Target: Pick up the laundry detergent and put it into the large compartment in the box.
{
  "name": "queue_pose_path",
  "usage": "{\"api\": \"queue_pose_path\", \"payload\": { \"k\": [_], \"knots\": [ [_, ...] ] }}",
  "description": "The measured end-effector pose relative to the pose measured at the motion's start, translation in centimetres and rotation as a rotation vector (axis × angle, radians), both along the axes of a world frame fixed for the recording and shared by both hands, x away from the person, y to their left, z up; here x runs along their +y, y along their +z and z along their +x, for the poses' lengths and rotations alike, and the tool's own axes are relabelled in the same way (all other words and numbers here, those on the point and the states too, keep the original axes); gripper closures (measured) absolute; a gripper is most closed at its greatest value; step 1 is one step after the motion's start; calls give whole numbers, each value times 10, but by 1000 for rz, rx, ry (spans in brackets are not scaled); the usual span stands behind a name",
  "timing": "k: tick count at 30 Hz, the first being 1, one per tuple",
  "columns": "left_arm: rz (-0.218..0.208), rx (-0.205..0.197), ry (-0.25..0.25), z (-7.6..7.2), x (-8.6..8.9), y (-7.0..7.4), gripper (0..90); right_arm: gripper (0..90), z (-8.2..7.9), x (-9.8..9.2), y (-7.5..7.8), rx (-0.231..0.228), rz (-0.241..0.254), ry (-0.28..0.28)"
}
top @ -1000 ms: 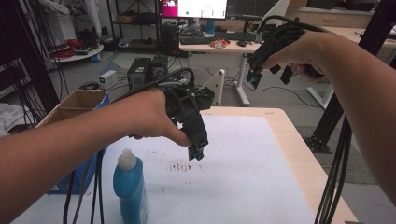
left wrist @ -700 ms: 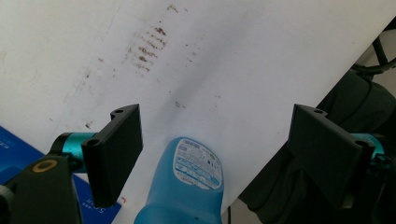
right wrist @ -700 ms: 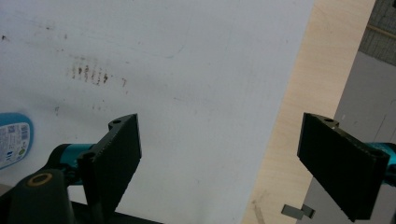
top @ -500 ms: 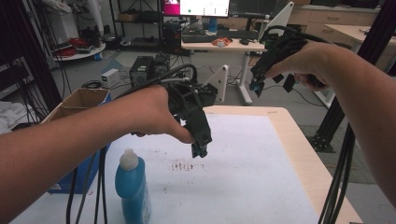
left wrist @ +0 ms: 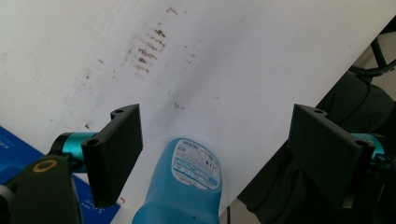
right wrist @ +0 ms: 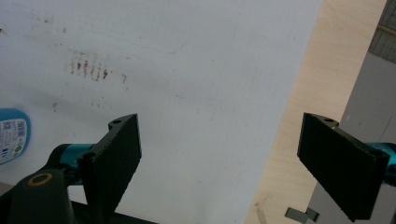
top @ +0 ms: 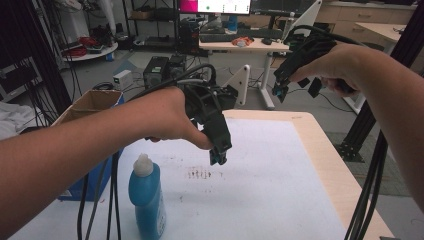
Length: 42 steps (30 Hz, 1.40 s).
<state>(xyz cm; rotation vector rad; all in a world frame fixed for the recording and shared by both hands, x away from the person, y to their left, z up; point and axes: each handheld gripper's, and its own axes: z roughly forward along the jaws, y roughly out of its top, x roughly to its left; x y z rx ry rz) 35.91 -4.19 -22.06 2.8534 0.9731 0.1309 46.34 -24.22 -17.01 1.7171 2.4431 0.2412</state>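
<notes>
- Risk number 1 is a tip-over: the blue bottle [top: 146,200] stands upright and tall on the white sheet [top: 260,190], so a jaw that clips its white cap [top: 142,164] on the way in would likely knock it flat.
- A second risk, as I judge it, is a poor grip: the bottle's body looks smooth and rounded, and a grasp too near the top could let it slip or swing.
- A third is cable snag: black cables [top: 97,200] hang just beside the bottle on its left, and a low sweep of the forearm could drag them against it.
- The left gripper [top: 218,156] hangs above the sheet, pointing down, just above a patch of brown marks [top: 200,173]; it is near the bottle but apart from it, up and to the right in the high view.
- In the left gripper view its 2 jaws stand wide apart with nothing between them, and the bottle [left wrist: 184,184] shows below, its label [left wrist: 194,163] facing the camera.
- The left forearm crosses low from the bottom left, wrist bent down.
- The right gripper [top: 281,91] is held high, well apart from the bottle, over the far right of the table [top: 320,145].
- In the right gripper view its jaws are also spread wide and empty, looking down on the sheet and the wooden edge [right wrist: 299,116].
</notes>
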Motion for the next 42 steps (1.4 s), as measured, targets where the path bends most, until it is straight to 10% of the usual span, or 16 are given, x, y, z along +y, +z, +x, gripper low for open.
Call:
{"api": "queue_pose_path", "payload": {
  "k": [42],
  "knots": [
    [-53,-85,374,-27,79,20,182,128,-6,2,-12,11,-3,13]
  ]
}}
